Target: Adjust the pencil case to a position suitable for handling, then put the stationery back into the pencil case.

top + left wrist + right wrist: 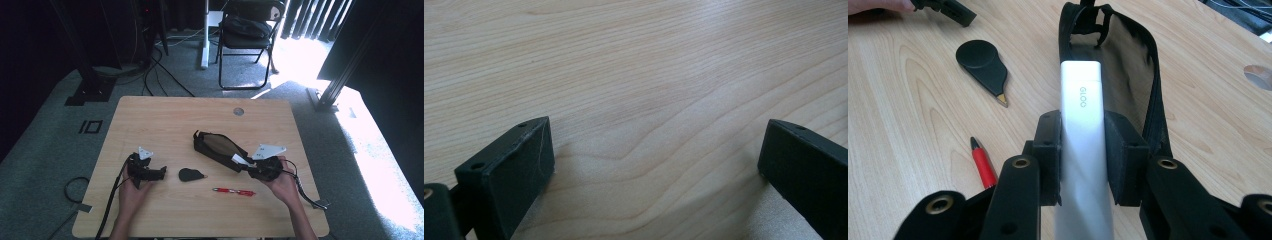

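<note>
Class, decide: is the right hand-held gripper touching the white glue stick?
Touching. The right gripper view shows the right hand-held gripper with both jaws pressed against the sides of the white glue stick.

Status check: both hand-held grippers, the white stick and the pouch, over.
Right hand-held gripper clamped on white Gloo stick, tip at open black pouch. Left hand-held gripper open over bare table. Nothing blocking.

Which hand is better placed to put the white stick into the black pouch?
The right. Its gripper already clamps the white stick, pointing at the pouch mouth. The left gripper is open, apart from both.
</note>
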The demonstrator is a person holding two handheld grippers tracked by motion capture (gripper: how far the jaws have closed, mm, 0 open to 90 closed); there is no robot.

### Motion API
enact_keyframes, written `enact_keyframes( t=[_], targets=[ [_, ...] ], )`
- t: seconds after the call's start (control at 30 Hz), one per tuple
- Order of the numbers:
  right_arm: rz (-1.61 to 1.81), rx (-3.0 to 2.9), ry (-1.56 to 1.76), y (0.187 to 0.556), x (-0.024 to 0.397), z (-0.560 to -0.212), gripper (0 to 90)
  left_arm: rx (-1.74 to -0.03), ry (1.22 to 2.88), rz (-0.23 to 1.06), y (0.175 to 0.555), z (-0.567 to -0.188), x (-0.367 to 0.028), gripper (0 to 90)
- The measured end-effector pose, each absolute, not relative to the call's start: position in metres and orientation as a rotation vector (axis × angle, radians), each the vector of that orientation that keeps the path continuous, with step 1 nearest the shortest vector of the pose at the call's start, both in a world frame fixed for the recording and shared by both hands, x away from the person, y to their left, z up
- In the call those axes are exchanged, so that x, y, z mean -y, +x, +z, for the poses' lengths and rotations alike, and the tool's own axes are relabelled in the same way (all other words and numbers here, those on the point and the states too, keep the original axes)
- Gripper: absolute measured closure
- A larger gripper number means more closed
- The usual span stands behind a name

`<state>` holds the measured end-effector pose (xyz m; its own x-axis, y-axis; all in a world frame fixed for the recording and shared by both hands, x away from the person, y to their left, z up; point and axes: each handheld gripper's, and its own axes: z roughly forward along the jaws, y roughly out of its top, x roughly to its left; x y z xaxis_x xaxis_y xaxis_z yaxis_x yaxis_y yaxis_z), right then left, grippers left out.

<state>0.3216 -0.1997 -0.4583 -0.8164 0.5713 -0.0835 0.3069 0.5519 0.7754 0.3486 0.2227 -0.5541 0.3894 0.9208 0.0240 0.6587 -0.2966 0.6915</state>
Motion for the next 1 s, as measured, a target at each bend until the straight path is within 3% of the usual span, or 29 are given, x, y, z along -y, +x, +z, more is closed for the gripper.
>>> enact_keyframes(
  t=[1.0],
  targets=[
    [1.159,-2.435,0.734,0.333,0.203,-0.447,69.9,-1.351,2.053,0.571,0.348,-0.554,-0.223,1.9]
  ],
)
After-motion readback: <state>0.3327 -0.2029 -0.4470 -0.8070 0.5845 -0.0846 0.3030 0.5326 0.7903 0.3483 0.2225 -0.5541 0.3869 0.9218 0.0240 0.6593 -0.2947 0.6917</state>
